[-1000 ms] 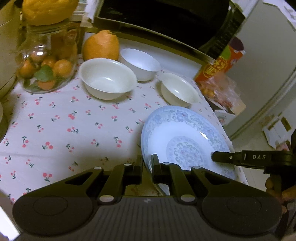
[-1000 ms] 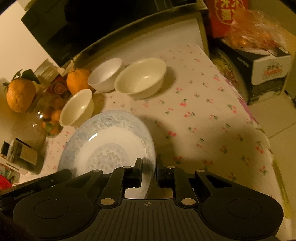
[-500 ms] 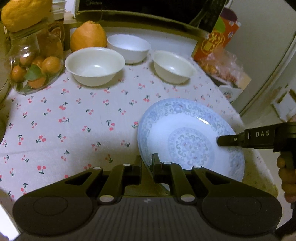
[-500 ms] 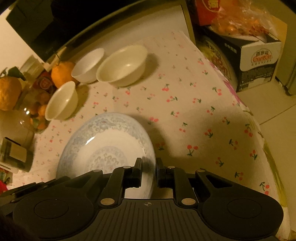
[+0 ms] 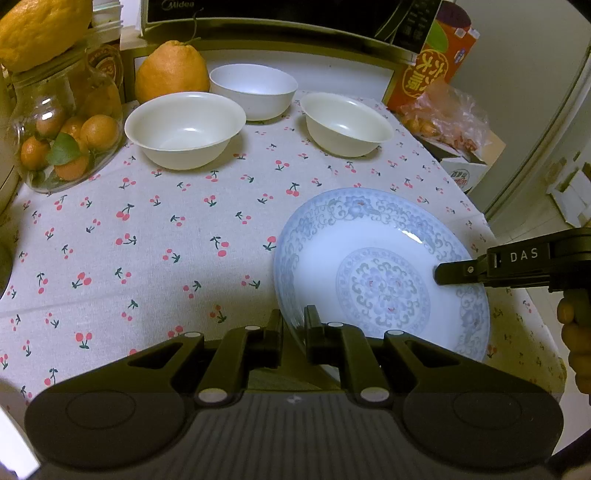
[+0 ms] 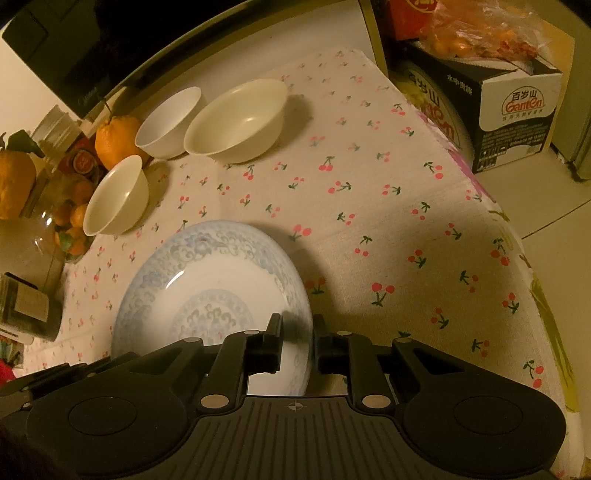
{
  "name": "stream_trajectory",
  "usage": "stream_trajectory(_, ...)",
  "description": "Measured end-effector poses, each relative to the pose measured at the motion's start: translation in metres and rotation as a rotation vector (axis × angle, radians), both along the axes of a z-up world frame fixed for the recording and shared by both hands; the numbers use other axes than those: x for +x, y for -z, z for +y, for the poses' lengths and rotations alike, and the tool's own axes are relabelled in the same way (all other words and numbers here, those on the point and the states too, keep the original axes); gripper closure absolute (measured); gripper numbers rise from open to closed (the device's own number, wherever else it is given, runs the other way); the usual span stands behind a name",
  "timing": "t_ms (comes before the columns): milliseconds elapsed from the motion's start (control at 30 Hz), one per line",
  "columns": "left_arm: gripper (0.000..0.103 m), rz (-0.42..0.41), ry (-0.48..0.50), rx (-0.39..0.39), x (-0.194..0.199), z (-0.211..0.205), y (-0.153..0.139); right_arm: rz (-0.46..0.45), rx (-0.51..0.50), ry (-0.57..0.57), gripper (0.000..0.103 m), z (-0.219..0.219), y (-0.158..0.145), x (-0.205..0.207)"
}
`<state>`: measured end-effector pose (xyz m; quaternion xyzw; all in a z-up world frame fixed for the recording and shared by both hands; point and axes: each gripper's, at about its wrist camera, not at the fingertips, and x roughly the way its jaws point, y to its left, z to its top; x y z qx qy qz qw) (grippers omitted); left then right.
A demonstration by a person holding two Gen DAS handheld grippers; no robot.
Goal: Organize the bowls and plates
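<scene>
Gripping plate (image 5: 380, 266) rim | L tongs (image 5: 293, 332) + R tongs (image 6: 297, 341) | opp. edges

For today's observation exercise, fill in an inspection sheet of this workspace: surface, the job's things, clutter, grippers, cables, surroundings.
Surface: tablecloth with a cherry print, covering the table.
Job's things: one blue-patterned plate held at the near right; three white bowls upright and empty at the far side, none stacked.
Clutter: glass jar of small oranges at far left; a large citrus behind the bowls; a red carton and a bag of snacks off the right edge.
Grippers: left gripper shut on the plate's near rim; right gripper shut on the opposite rim.
Cables: nothing seen.
Surroundings: microwave behind the table; printed box on the floor.
</scene>
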<state>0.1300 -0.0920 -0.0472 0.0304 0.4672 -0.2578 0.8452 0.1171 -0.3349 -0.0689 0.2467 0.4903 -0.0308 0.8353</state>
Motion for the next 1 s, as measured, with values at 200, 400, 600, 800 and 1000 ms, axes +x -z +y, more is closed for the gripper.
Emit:
stream_trajectory(200,0.088,-0.002,0.015,0.014,0.000,-0.001,-0.001,0.009,-0.018,-0.018,0.083,0.003,-0.001,0.001)
stream_trajectory(400,0.065,-0.031,0.016,0.015,-0.007,0.004,-0.011,-0.035,-0.065,-0.078,0.043,0.013,-0.016,-0.005)
stream_trajectory(600,0.029,-0.059,0.009,0.005,-0.019,0.013,-0.023,-0.074,-0.069,-0.121,0.029,0.025,-0.034,-0.012)
stream_trajectory(800,0.014,-0.083,-0.009,0.020,-0.034,0.028,-0.030,-0.138,-0.109,-0.205,0.016,0.049,-0.053,-0.022)
stream_trajectory(1000,0.009,-0.084,-0.017,0.043,-0.043,0.052,-0.031,-0.136,-0.068,-0.281,0.013,0.074,-0.057,-0.038)
